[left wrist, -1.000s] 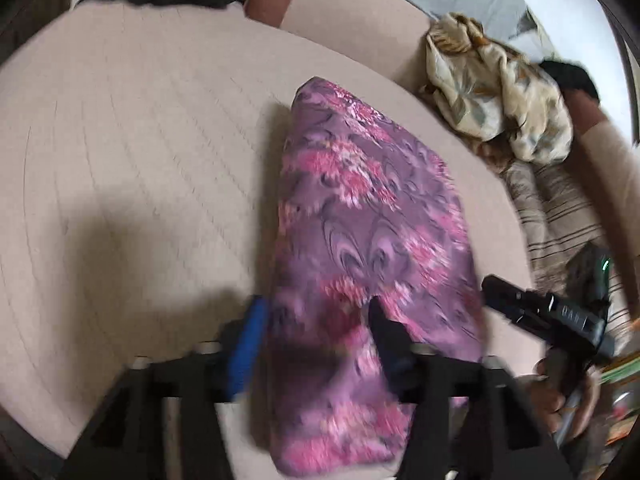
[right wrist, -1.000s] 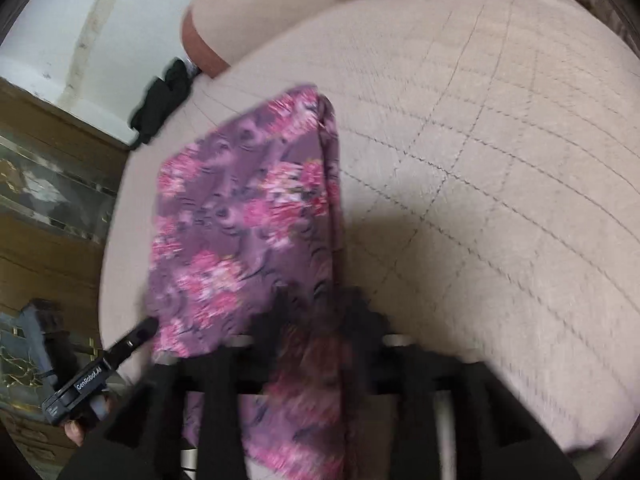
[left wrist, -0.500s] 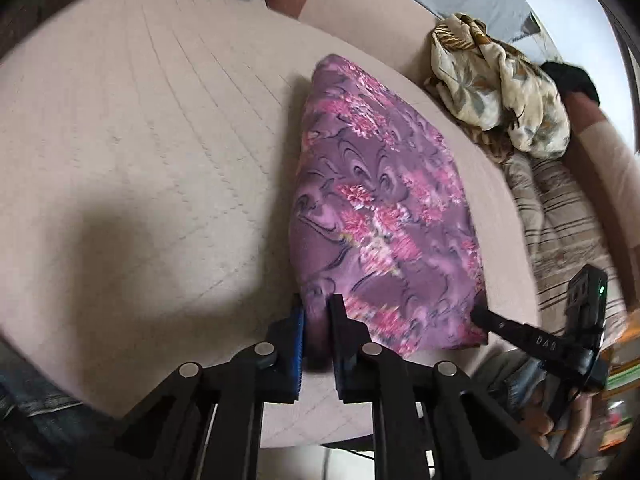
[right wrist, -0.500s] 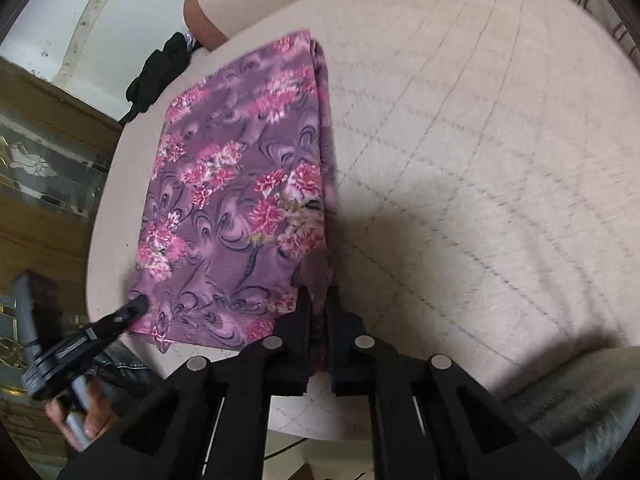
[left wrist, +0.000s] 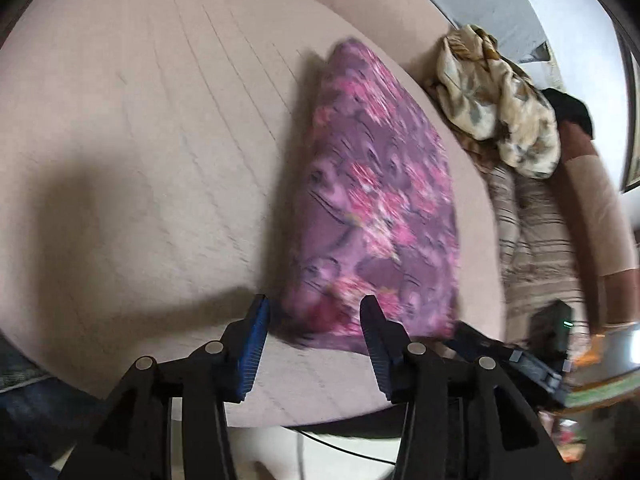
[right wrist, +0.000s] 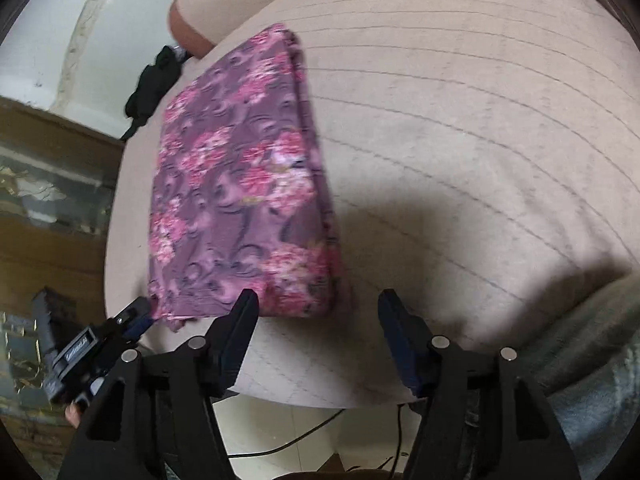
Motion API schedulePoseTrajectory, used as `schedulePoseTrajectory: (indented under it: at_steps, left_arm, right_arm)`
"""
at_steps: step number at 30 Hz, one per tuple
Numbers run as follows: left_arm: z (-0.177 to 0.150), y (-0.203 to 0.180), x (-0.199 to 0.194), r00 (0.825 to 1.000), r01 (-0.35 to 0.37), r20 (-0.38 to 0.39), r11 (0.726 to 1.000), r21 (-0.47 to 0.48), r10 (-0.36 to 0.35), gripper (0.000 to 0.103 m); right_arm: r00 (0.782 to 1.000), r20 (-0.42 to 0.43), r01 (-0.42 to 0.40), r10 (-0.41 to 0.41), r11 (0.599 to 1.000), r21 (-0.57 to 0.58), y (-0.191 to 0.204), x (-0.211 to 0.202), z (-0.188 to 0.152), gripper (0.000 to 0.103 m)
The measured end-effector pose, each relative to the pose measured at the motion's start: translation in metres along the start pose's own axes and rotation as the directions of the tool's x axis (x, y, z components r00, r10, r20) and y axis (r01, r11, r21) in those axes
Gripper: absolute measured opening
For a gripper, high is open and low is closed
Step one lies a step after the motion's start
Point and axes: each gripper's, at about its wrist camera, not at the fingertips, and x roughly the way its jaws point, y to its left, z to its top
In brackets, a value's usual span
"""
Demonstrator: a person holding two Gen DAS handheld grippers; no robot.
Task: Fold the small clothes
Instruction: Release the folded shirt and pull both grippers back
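Observation:
A purple cloth with pink flowers (left wrist: 376,208) lies folded in a long rectangle on the beige quilted surface (left wrist: 152,128). It also shows in the right wrist view (right wrist: 240,192). My left gripper (left wrist: 314,316) is open, its jaws spread either side of the cloth's near left corner, holding nothing. My right gripper (right wrist: 316,308) is open at the cloth's near right corner, holding nothing. Each gripper shows at the edge of the other's view: the right one (left wrist: 516,356), the left one (right wrist: 116,328).
A crumpled cream patterned cloth (left wrist: 496,100) and striped fabric (left wrist: 536,240) lie at the right. A black garment (right wrist: 156,80) lies at the far end. The near edge of the surface (right wrist: 320,384) drops to a floor with cables. A wooden cabinet (right wrist: 48,200) stands left.
Both grippers were shut on the cloth's near corners half a second ago. Now both have opened and let go, and the cloth lies flat on the surface.

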Motion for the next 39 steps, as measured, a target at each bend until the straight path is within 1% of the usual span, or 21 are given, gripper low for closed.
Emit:
schedulePoseTrajectory:
  at_steps: [1, 3, 4, 6, 11, 13, 15, 17, 19, 20, 21, 22, 23, 24, 25, 26, 28, 32, 34, 36, 39]
  left_arm:
    - [-0.001, 0.000, 0.005, 1.000, 0.002, -0.019, 1.000, 0.001, -0.002, 0.049]
    - [-0.002, 0.001, 0.013, 0.999, -0.025, -0.027, 1.000, 0.009, 0.026, 0.048]
    - [-0.002, 0.001, 0.012, 0.999, -0.033, -0.016, 0.999, 0.000, 0.033, 0.037]
    - [-0.003, 0.000, 0.007, 0.999, -0.052, 0.010, 0.999, 0.012, 0.052, 0.013]
    - [-0.007, -0.014, -0.031, 0.991, -0.063, 0.118, 0.996, 0.065, 0.055, 0.009]
    - [-0.010, -0.009, -0.024, 0.990, -0.098, 0.106, 0.993, 0.066, 0.091, 0.010]
    - [-0.013, -0.004, 0.001, 0.981, -0.187, 0.056, 0.979, 0.081, 0.183, 0.011]
    - [-0.012, -0.008, -0.003, 0.981, -0.188, 0.070, 0.978, 0.095, 0.182, 0.012]
    - [-0.014, -0.019, -0.012, 0.975, -0.202, 0.114, 0.972, 0.123, 0.188, 0.018]
    - [-0.016, -0.024, -0.014, 0.966, -0.238, 0.137, 0.962, 0.136, 0.220, 0.021]
    - [-0.019, -0.029, -0.016, 0.947, -0.301, 0.166, 0.942, 0.150, 0.277, 0.031]
    - [-0.024, -0.032, -0.018, 0.928, -0.350, 0.194, 0.922, 0.167, 0.317, 0.042]
    - [-0.028, -0.037, -0.020, 0.912, -0.387, 0.218, 0.904, 0.182, 0.347, 0.047]
    - [-0.031, -0.040, -0.025, 0.902, -0.406, 0.236, 0.895, 0.186, 0.360, 0.056]
    - [-0.035, -0.043, -0.032, 0.898, -0.408, 0.255, 0.894, 0.182, 0.358, 0.064]
    - [-0.038, -0.043, -0.039, 0.897, -0.405, 0.269, 0.898, 0.175, 0.352, 0.066]
    - [-0.048, -0.046, -0.057, 0.879, -0.419, 0.314, 0.895, 0.152, 0.358, 0.076]
    - [-0.069, -0.068, -0.092, 0.828, -0.491, 0.389, 0.857, 0.156, 0.404, 0.082]
    - [-0.078, -0.076, -0.108, 0.811, -0.516, 0.414, 0.838, 0.176, 0.412, 0.089]
    - [-0.085, -0.087, -0.124, 0.782, -0.552, 0.447, 0.815, 0.176, 0.433, 0.091]
    - [-0.099, -0.099, -0.154, 0.760, -0.557, 0.499, 0.814, 0.168, 0.417, 0.091]
  right_arm:
    - [1.000, -0.012, 0.005, -0.005, 1.000, -0.008, 0.002, 0.005, 0.001, 0.053]
    - [0.998, -0.017, 0.063, -0.063, 0.998, -0.033, 0.009, 0.013, 0.004, 0.036]
    - [0.996, -0.009, 0.089, -0.090, 0.995, -0.044, 0.013, 0.015, 0.005, 0.030]
    - [0.997, -0.005, 0.071, -0.072, 0.996, -0.049, 0.014, 0.013, 0.004, 0.012]
    - [0.996, 0.064, 0.070, -0.066, 0.996, -0.060, 0.021, -0.011, -0.003, 0.011]
    - [0.996, 0.033, 0.079, -0.077, 0.995, -0.057, 0.019, -0.003, -0.006, 0.011]
    - [0.993, -0.007, 0.118, -0.118, 0.991, -0.062, 0.016, 0.012, -0.002, 0.011]
    - [0.993, -0.006, 0.114, -0.114, 0.992, -0.056, 0.012, 0.011, 0.001, 0.012]
    - [0.993, 0.004, 0.114, -0.114, 0.992, -0.063, 0.011, 0.009, 0.003, 0.016]
    - [0.993, 0.007, 0.117, -0.116, 0.991, -0.064, 0.011, 0.007, 0.002, 0.024]
    - [0.993, 0.016, 0.122, -0.121, 0.991, -0.063, 0.010, 0.004, 0.002, 0.034]
    - [0.990, 0.033, 0.138, -0.136, 0.989, -0.060, 0.011, 0.000, 0.001, 0.039]
    - [0.988, 0.051, 0.150, -0.147, 0.987, -0.058, 0.012, -0.005, 0.000, 0.043]
    - [0.986, 0.079, 0.153, -0.148, 0.987, -0.055, 0.014, -0.014, -0.001, 0.043]
    - [0.984, 0.104, 0.148, -0.142, 0.988, -0.053, 0.017, -0.023, -0.004, 0.045]
    - [0.982, 0.133, 0.144, -0.136, 0.988, -0.054, 0.021, -0.035, -0.010, 0.052]
    - [0.973, 0.183, 0.157, -0.142, 0.985, -0.067, 0.028, -0.053, -0.023, 0.059]
    - [0.964, 0.216, 0.183, -0.157, 0.977, -0.106, 0.054, -0.085, -0.051, 0.062]
    - [0.947, 0.265, 0.223, -0.180, 0.964, -0.143, 0.073, -0.105, -0.065, 0.062]
    - [0.929, 0.311, 0.266, -0.201, 0.947, -0.182, 0.091, -0.126, -0.073, 0.065]
    - [0.913, 0.363, 0.278, -0.188, 0.937, -0.213, 0.111, -0.151, -0.077, 0.068]
